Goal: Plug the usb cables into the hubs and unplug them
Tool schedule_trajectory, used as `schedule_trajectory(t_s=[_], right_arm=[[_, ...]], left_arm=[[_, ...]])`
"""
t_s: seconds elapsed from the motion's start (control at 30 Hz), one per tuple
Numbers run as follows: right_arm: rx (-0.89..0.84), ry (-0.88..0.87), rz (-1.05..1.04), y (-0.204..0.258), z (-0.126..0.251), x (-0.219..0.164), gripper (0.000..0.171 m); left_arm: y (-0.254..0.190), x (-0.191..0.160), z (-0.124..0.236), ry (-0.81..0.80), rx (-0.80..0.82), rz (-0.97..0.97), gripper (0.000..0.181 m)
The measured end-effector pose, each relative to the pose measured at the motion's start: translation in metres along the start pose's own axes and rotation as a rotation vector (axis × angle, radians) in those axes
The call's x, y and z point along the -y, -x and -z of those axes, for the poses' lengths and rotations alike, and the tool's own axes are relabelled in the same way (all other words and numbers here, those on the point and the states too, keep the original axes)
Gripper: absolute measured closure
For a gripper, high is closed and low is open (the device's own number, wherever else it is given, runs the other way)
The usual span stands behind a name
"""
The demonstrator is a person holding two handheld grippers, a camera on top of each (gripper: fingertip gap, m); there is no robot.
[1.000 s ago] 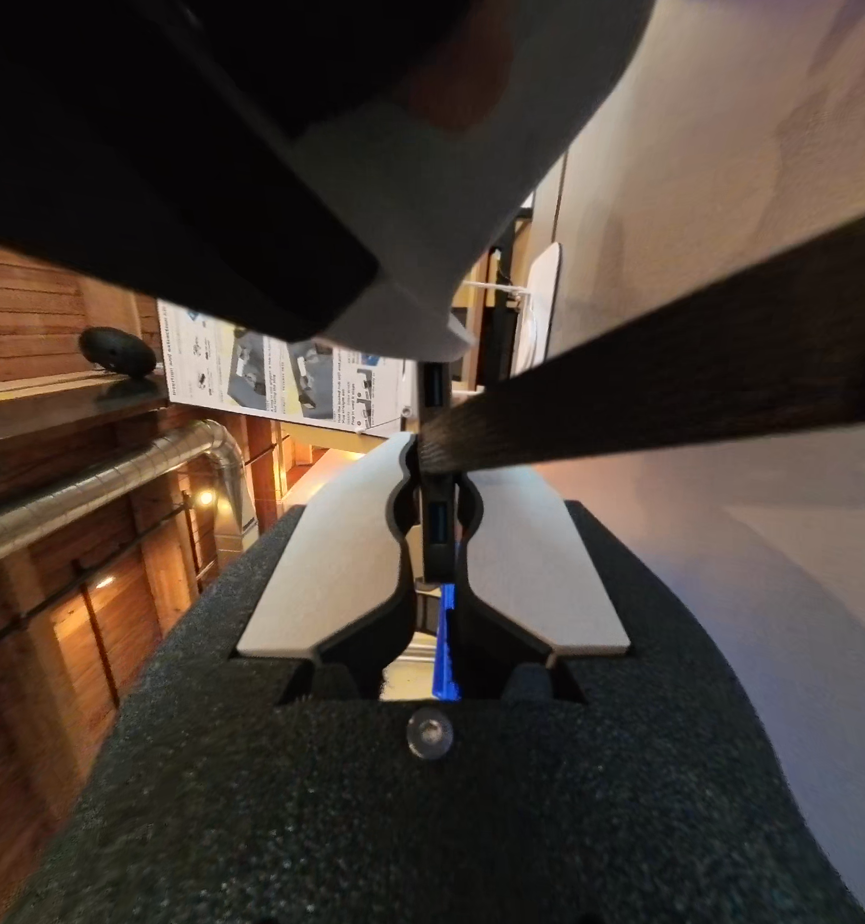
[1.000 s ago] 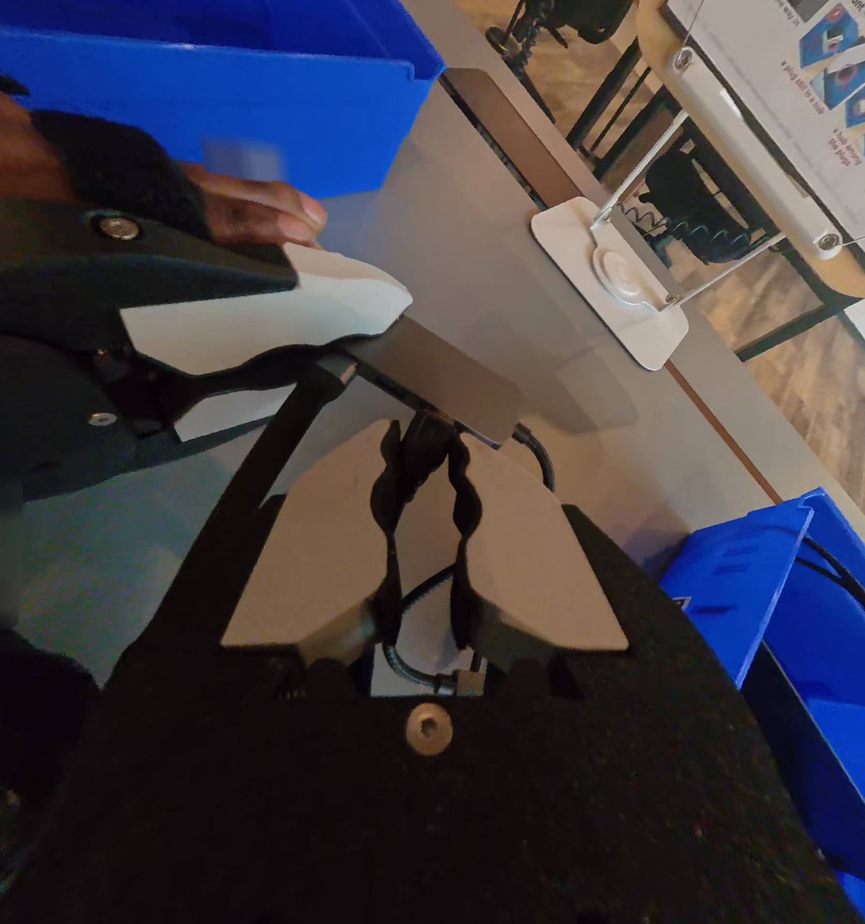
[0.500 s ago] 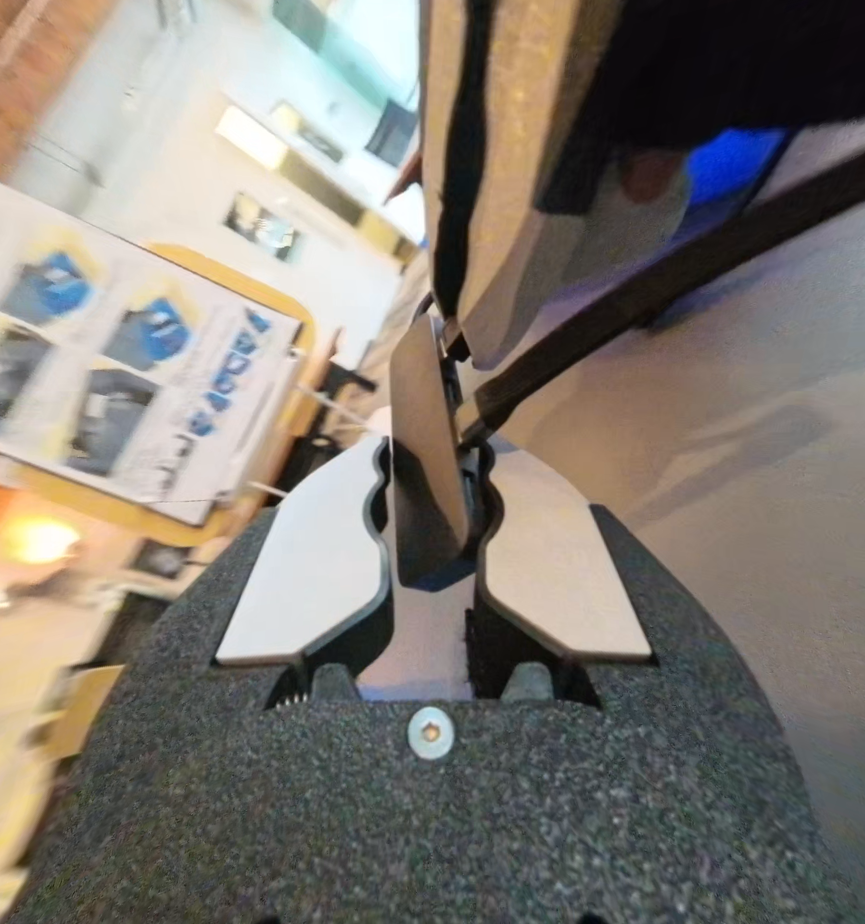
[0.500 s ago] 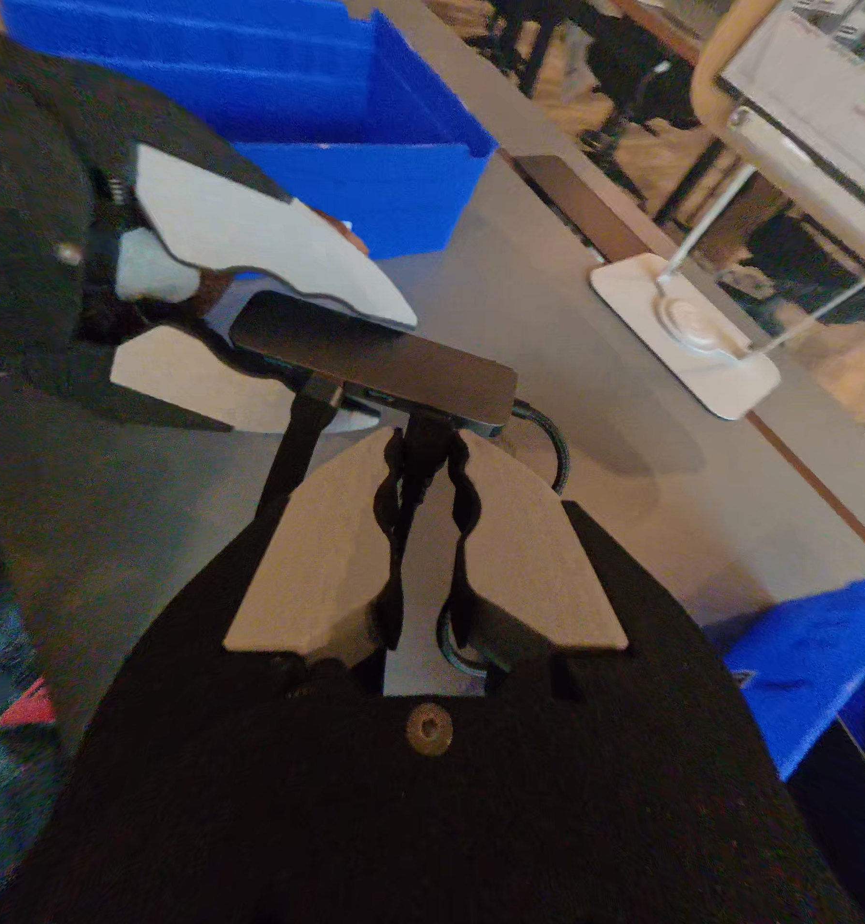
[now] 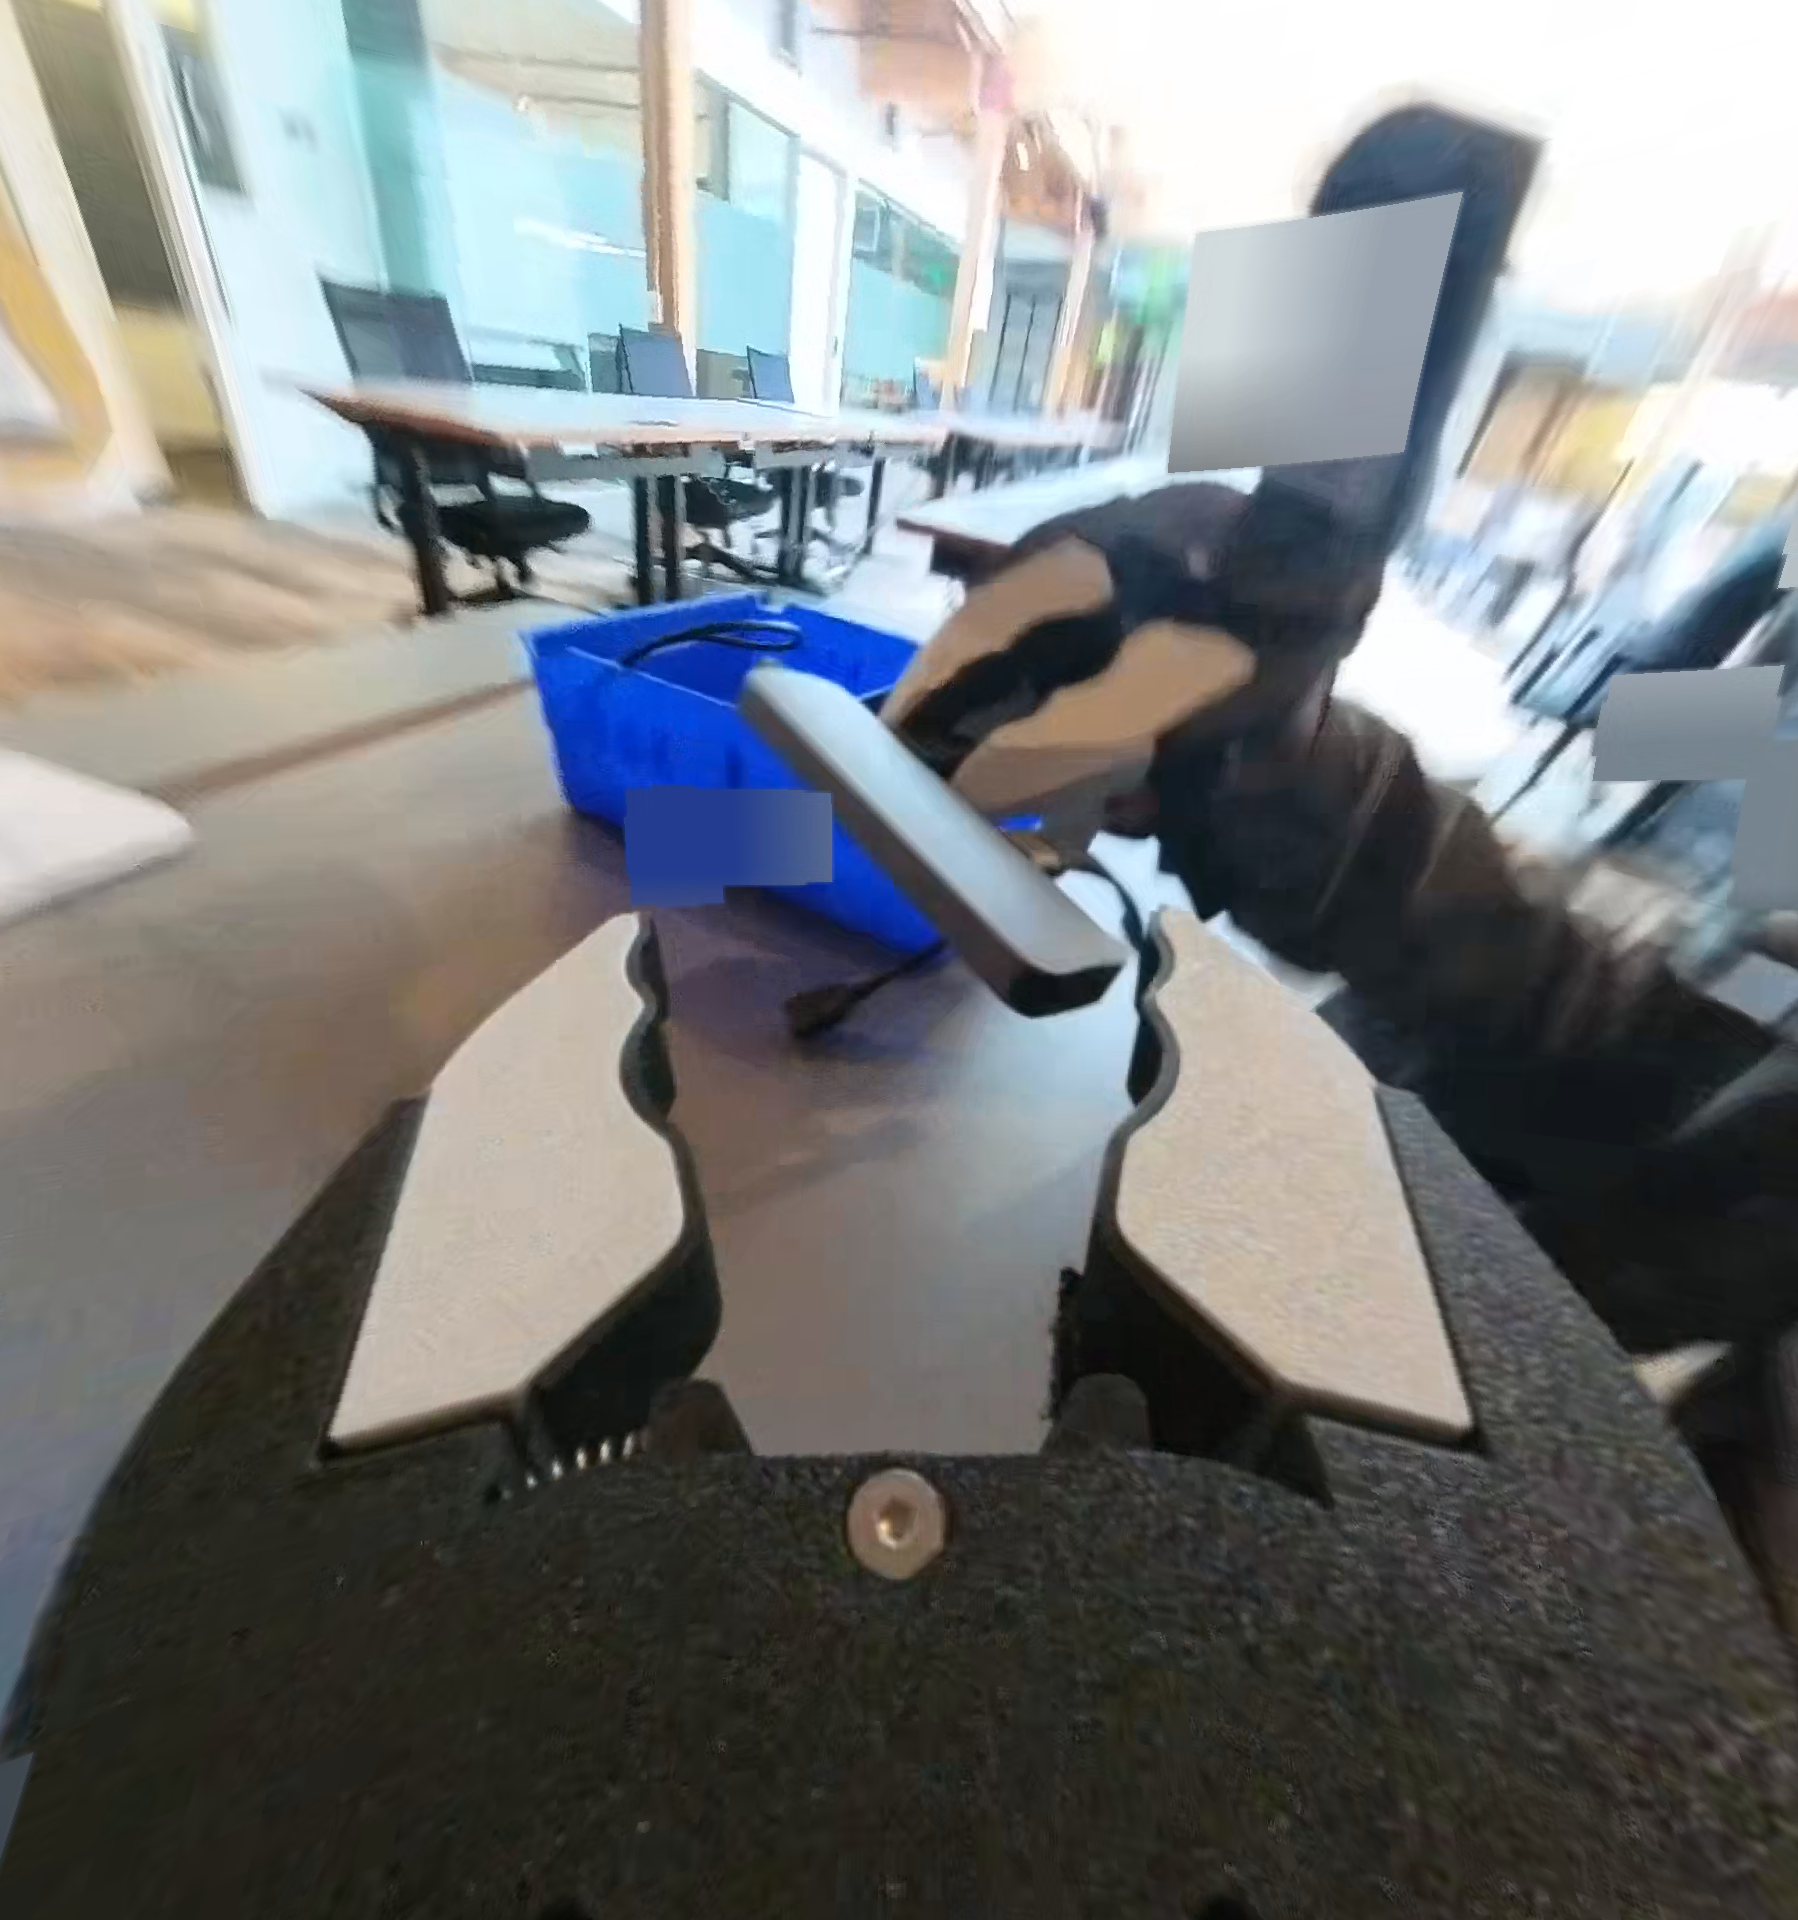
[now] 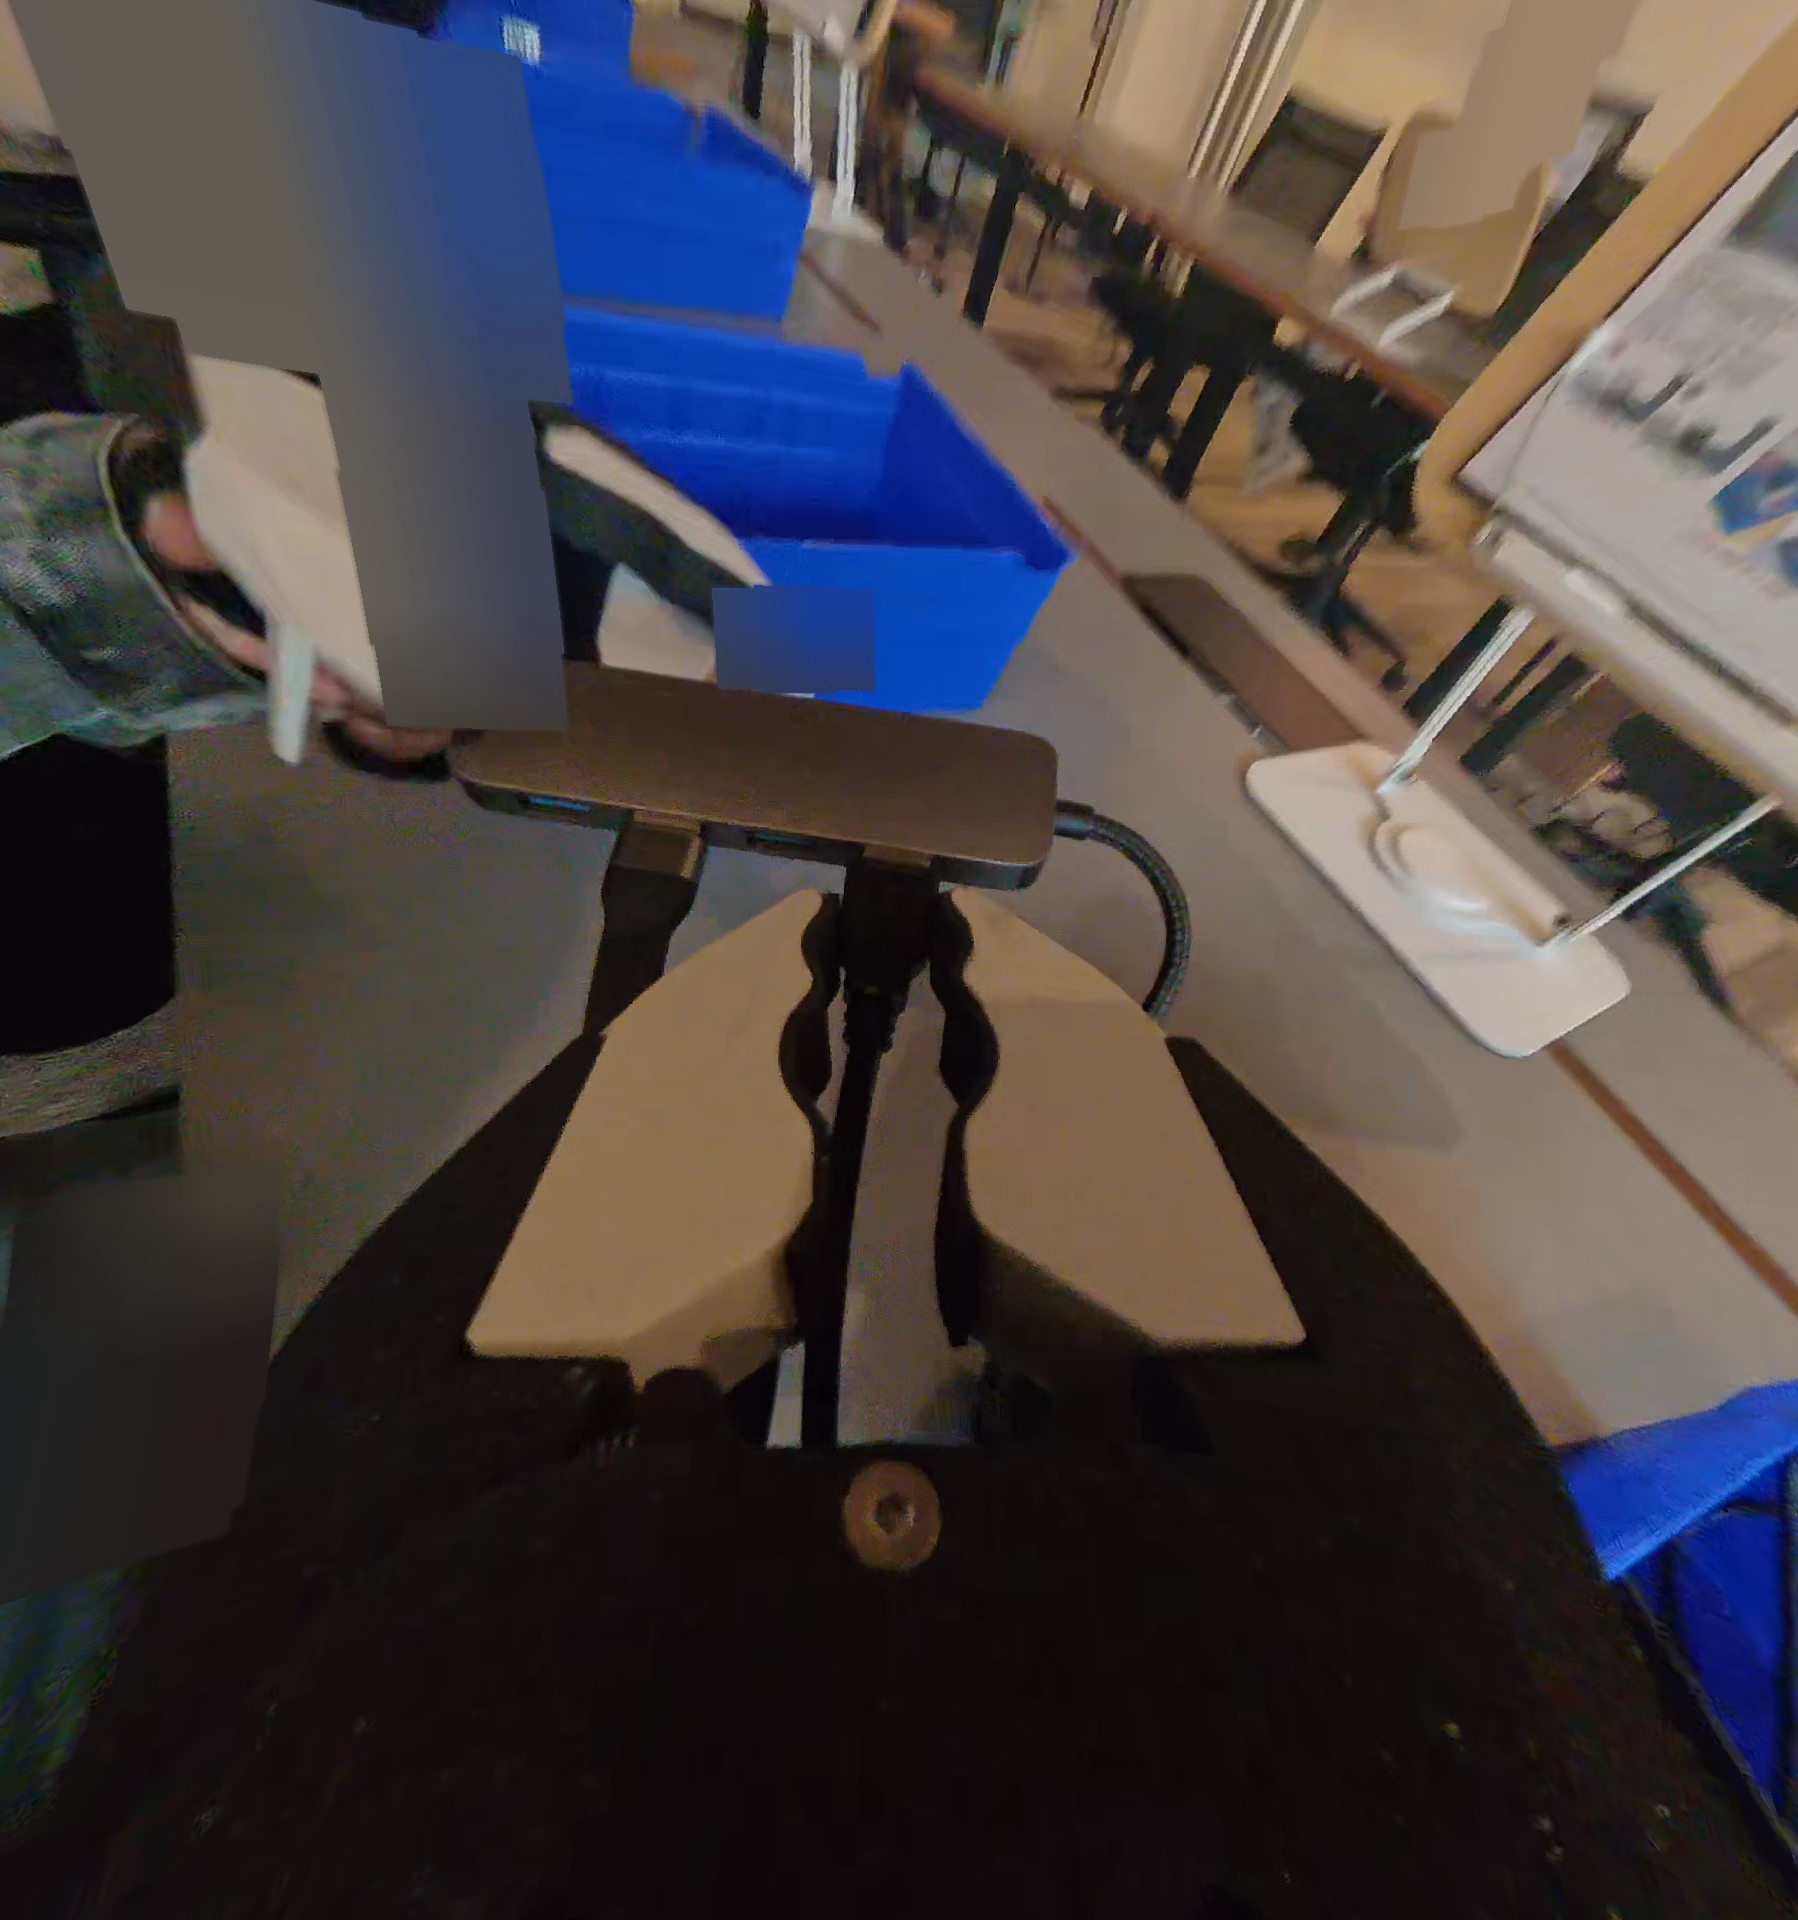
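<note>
The right tongs [image 6: 879, 935] pinch a black USB plug [image 6: 879, 914] seated in the grey hub [image 6: 770, 774], keeping it aloft; the left tongs [image 5: 900, 997] gape empty.

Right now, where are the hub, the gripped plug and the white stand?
hub [image 6: 770, 764], right wrist view, top face.
plug [image 6: 879, 909], right wrist view, body between the fingers.
white stand [image 6: 1414, 935], right wrist view, flat base.

Each camera looks forward along its own fingers, low over the grey table [image 5: 251, 1039] — both close on the shared USB hub [image 5: 926, 842], from opposite sides.
</note>
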State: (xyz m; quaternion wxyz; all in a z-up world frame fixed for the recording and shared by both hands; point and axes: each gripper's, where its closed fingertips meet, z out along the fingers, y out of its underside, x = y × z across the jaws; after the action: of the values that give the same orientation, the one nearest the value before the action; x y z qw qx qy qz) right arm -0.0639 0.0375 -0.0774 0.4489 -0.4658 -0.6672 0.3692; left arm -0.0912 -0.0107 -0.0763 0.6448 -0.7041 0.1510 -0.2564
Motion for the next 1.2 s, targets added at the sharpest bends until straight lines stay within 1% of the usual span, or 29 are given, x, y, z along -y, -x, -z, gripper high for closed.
schedule_trajectory(t_s=[0.03,0.07,0.1,0.13,0.23,0.3,0.4,0.43,0.5,0.57,0.63,0.77,0.97,1.07,1.13,1.2], right_arm=[[-0.026,-0.025,0.035,0.000,0.001,0.004,0.155],[-0.057,-0.033,0.085,0.000,0.001,0.006,0.155],[-0.087,-0.033,0.129,0.000,0.001,0.007,0.155],[-0.114,-0.029,0.168,0.001,0.000,0.008,0.155],[-0.207,-0.015,0.254,-0.003,-0.002,0.012,0.155],[-0.236,-0.033,0.297,-0.004,-0.004,0.017,0.155],[-0.242,-0.063,0.322,-0.002,-0.007,0.023,0.155],[-0.246,-0.059,0.329,-0.003,-0.008,0.023,0.155],[-0.264,-0.052,0.357,-0.005,-0.009,0.022,0.155],[-0.298,-0.042,0.388,-0.009,-0.011,0.020,0.155],[-0.317,-0.071,0.407,-0.011,-0.015,0.023,0.155],[-0.342,-0.130,0.412,-0.013,-0.018,0.030,0.155],[-0.377,-0.177,0.428,-0.007,-0.017,0.036,0.155],[-0.413,-0.202,0.355,-0.005,-0.021,0.040,0.155],[-0.482,-0.216,0.298,-0.008,-0.025,0.044,0.156],[-0.536,-0.237,0.231,-0.010,-0.030,0.047,0.155]], left_arm=[[-0.001,0.006,0.001,-0.050,-0.043,0.175,0.094],[-0.004,0.013,0.001,-0.100,-0.108,0.329,0.098],[-0.006,0.017,0.000,-0.136,-0.160,0.444,0.102],[-0.003,0.018,-0.002,-0.154,-0.168,0.516,0.109],[-0.006,0.011,-0.011,-0.121,-0.156,0.515,0.113],[-0.008,0.016,-0.014,-0.147,-0.163,0.523,0.128],[0.002,0.023,-0.017,-0.190,-0.116,0.537,0.163],[0.005,0.022,-0.018,-0.192,-0.107,0.531,0.167],[0.007,0.021,-0.019,-0.191,-0.110,0.538,0.169],[0.011,0.021,-0.020,-0.208,-0.079,0.536,0.170],[0.017,0.026,-0.019,-0.268,-0.046,0.548,0.170],[0.028,0.037,-0.014,-0.421,-0.043,0.645,0.171],[0.030,0.046,-0.007,-0.507,-0.019,0.610,0.171],[0.032,0.052,0.000,-0.577,0.041,0.573,0.171],[0.031,0.055,0.005,-0.625,0.144,0.466,0.170],[0.030,0.056,0.010,-0.684,0.236,0.427,0.170]])
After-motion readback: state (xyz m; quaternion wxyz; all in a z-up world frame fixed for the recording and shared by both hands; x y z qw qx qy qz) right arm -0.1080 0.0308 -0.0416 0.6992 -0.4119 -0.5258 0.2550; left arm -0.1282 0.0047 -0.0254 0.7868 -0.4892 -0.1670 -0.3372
